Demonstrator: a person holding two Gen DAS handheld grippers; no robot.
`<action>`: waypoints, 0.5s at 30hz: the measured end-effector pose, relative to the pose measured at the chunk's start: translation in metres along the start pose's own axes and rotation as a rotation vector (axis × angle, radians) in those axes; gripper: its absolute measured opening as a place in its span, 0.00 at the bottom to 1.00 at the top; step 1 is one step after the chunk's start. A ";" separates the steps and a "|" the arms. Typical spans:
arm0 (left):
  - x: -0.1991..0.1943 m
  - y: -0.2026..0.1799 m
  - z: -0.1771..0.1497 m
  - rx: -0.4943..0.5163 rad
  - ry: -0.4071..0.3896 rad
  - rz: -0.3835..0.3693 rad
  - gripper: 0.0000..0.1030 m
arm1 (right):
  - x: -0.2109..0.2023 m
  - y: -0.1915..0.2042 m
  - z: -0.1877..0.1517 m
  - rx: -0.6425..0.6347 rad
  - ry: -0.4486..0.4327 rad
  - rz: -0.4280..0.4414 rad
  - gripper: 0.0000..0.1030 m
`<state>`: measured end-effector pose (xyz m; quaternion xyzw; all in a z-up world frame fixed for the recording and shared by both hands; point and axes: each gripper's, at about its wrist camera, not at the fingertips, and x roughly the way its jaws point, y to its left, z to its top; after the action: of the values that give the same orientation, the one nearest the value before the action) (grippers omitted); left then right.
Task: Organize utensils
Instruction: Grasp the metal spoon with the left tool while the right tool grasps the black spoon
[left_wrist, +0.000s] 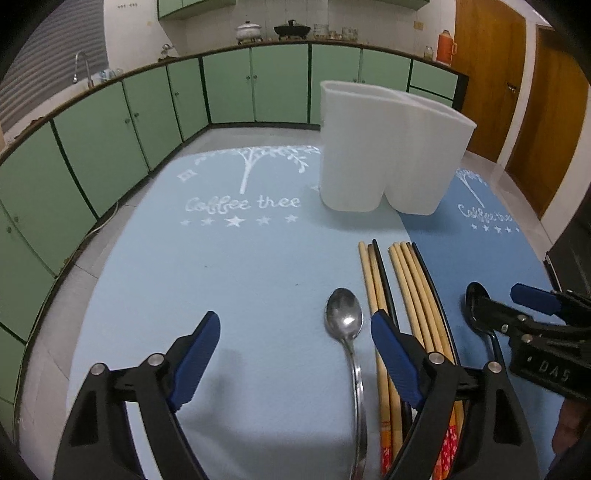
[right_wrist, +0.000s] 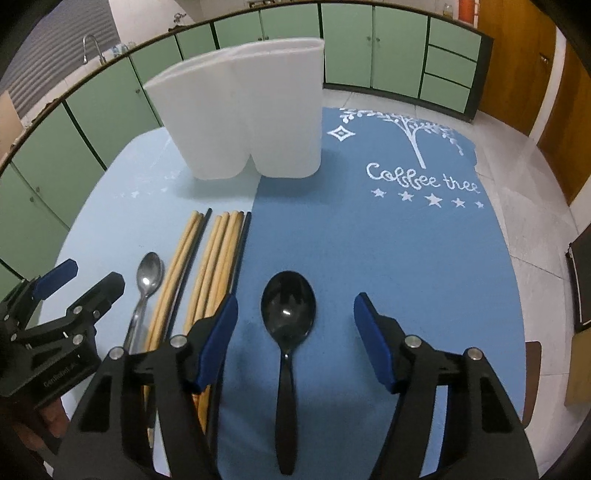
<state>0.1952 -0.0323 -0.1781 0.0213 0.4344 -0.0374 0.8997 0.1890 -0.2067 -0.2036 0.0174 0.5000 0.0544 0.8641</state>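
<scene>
Hiding chopstick (left_wrist: 413, 291) ends and metal spoon (left_wrist: 343, 314) handle: left gripper (left_wrist: 295, 343), jaws spread.

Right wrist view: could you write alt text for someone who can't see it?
An open right gripper hovers over a black plastic spoon lying between its blue pads on a blue placemat. To the left lie wooden chopsticks and a metal spoon; a white two-compartment holder stands behind.

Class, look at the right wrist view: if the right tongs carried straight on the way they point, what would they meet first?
Most likely the black spoon, lying between the open right tongs on the darker blue mat; depth is hard to judge.
</scene>
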 end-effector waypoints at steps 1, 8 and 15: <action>0.003 -0.001 0.001 0.001 0.005 0.000 0.80 | 0.002 0.000 -0.001 0.002 0.006 0.004 0.59; 0.029 -0.007 0.009 0.017 0.048 0.003 0.80 | 0.010 -0.006 -0.001 0.018 0.015 0.010 0.59; 0.044 -0.007 0.010 0.006 0.088 -0.003 0.79 | 0.015 -0.006 0.000 0.008 0.026 0.011 0.58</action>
<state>0.2299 -0.0423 -0.2068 0.0249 0.4734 -0.0389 0.8796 0.1966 -0.2114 -0.2173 0.0229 0.5112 0.0575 0.8572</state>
